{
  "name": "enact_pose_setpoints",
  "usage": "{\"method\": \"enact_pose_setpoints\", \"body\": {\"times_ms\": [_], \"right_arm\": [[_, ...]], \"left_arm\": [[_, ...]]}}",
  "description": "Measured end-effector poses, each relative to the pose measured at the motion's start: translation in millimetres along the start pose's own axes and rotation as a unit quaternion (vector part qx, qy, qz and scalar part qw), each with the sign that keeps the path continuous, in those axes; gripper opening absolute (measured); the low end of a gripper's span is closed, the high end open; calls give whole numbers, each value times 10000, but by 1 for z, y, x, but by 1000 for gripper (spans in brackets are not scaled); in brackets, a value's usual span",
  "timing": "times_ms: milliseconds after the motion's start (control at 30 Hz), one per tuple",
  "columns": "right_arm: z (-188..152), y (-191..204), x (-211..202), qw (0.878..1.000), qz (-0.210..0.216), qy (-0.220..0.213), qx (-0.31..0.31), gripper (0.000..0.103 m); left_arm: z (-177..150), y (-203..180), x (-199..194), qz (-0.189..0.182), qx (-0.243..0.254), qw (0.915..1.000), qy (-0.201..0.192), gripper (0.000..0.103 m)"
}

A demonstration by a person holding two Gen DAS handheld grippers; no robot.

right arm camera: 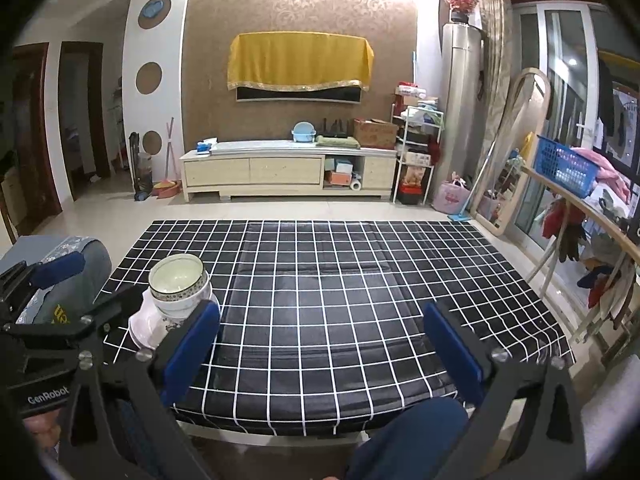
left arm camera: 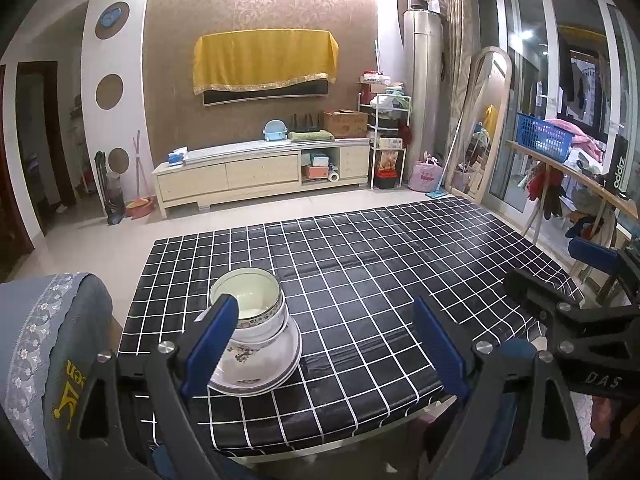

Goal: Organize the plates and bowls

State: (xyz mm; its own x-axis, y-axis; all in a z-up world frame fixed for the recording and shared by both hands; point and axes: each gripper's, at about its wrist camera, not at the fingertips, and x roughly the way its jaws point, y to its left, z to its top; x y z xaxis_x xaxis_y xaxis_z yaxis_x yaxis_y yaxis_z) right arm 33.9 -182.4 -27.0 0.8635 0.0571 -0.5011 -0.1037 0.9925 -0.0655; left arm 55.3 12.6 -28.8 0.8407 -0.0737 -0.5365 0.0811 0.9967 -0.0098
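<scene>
Open left tool [left arm camera: 320, 344] beside stacked bowls [left arm camera: 252, 304]

Both wrist views over table [left arm camera: 360, 264]

Tiled floor [right arm camera: 280, 210], TV cabinet [right arm camera: 288, 172] w/ patterned brown wall [right arm camera: 300, 20] behind.

The counter [right arm camera: 340, 320], covered with a black cloth with white grid lines, lay bare over almost all its surface, so a gripper could pass freely across the middle, the far part and the right side. Only one obstacle stood on it: a stack of white patterned bowls on white plates [left arm camera: 256, 332], near the front left corner. A grey padded chair back [left arm camera: 52, 344] stood just beside that corner.
</scene>
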Motion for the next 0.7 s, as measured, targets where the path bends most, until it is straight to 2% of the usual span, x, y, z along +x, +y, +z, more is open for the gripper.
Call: {"method": "enact_pose_setpoints", "body": {"times_ms": [700], "right_arm": [[0,-1,-1,10000,-1,-9,-2,103]], "left_arm": [[-1,0,-1,8,11,10000,0,87]]}}
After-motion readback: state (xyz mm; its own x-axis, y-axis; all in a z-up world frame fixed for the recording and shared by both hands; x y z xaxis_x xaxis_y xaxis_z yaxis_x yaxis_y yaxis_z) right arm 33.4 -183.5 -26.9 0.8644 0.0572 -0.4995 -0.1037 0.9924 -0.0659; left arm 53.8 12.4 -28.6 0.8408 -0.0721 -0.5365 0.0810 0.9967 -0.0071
